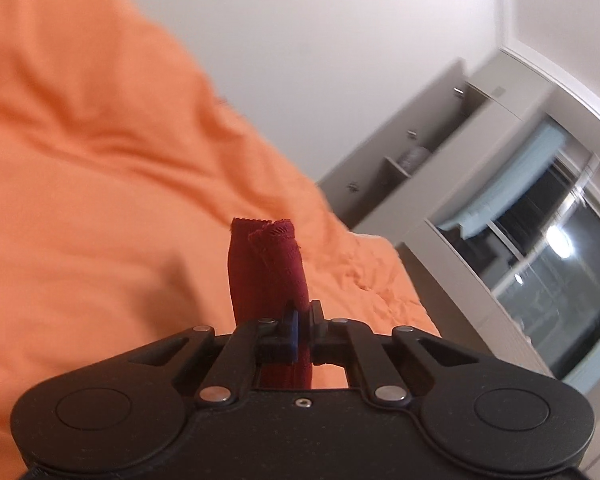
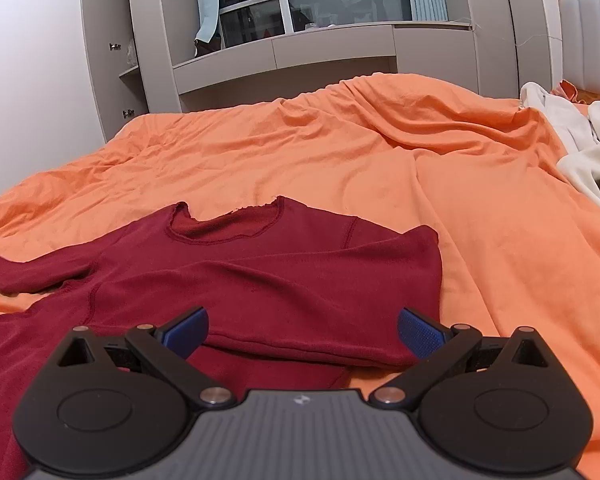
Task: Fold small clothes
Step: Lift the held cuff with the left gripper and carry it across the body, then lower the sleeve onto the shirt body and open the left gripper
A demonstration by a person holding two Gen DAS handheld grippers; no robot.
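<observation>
Sleeve [image 1: 266,268] in closed left hand-held gripper [image 1: 302,328]; right hand-held gripper [image 2: 302,330] agape over shirt [image 2: 260,272].

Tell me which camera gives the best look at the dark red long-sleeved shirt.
The right wrist view: the dark red long-sleeved shirt lies spread on the orange bedsheet, neckline and one sleeve visible. The left wrist view shows only a bunched end of it pinched in the left gripper.
</observation>
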